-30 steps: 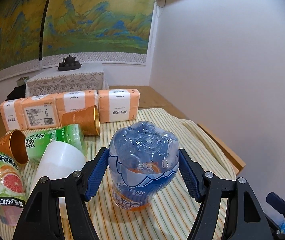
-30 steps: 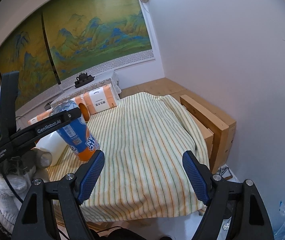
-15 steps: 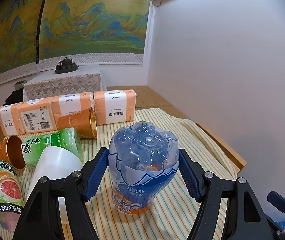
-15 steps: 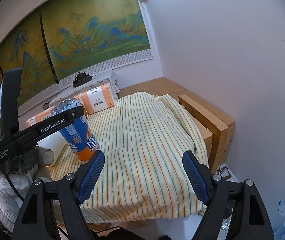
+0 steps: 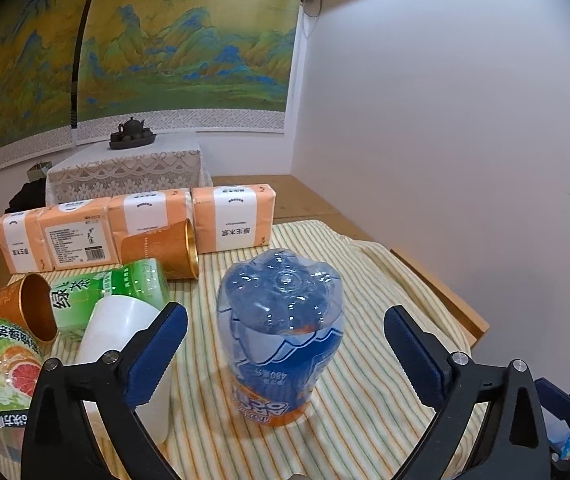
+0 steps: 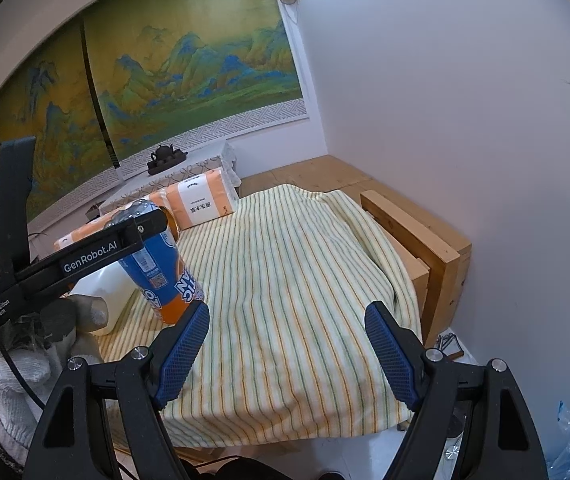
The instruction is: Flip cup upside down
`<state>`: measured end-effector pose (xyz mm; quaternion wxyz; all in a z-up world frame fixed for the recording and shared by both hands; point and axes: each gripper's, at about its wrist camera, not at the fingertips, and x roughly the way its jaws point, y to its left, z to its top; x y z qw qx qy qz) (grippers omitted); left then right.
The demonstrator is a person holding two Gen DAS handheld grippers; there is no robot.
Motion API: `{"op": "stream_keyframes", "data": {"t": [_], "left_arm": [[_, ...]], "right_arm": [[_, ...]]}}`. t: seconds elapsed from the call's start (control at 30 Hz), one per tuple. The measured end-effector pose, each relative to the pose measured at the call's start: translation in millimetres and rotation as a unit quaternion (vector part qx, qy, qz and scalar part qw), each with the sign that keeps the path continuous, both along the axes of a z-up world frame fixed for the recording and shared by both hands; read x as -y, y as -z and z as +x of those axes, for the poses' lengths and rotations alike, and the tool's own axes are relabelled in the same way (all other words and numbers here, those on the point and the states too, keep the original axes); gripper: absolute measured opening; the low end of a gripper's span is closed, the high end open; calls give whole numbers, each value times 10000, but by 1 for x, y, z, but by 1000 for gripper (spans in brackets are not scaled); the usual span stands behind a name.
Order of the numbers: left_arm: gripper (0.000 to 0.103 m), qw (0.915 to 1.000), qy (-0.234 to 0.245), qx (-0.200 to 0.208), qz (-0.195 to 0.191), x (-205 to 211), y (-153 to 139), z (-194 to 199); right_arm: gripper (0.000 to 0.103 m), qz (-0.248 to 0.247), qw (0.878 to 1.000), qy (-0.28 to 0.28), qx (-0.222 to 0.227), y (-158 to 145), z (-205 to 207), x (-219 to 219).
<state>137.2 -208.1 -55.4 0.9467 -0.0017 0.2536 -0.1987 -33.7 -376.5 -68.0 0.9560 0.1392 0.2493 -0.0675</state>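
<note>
The blue cup (image 5: 281, 336) stands inverted on the striped surface (image 5: 365, 420) between the spread left hand-held gripper (image 5: 285, 356), so release looks done; next, retreat toward 6 o'clock without nudging it.

A landscape mural (image 5: 133, 52) covers the back wall; the plain white wall (image 5: 465, 120) meets it at the corner, above a wooden table (image 6: 437, 240).

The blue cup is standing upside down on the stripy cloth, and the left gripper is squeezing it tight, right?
Not quite. The blue cup does stand upside down on the stripy cloth, but the left gripper isn't squeezing it. The left wrist view shows its jaws open, with a gap on both sides of the cup.
</note>
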Motion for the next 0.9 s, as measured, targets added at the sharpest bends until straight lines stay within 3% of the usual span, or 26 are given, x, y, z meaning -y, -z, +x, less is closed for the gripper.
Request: {"op": "stream_keyframes", "data": {"t": [0.37,0.9], "left_arm": [[101,9998,-160,123,-4,-39,-14,-25],[102,9965,-773,319,9,-138,-30,-86]], "right_arm": [[77,-98,9998,-137,96,-9,7,-24],[98,-375,9963,-596,498,-29,20,-84]]}}
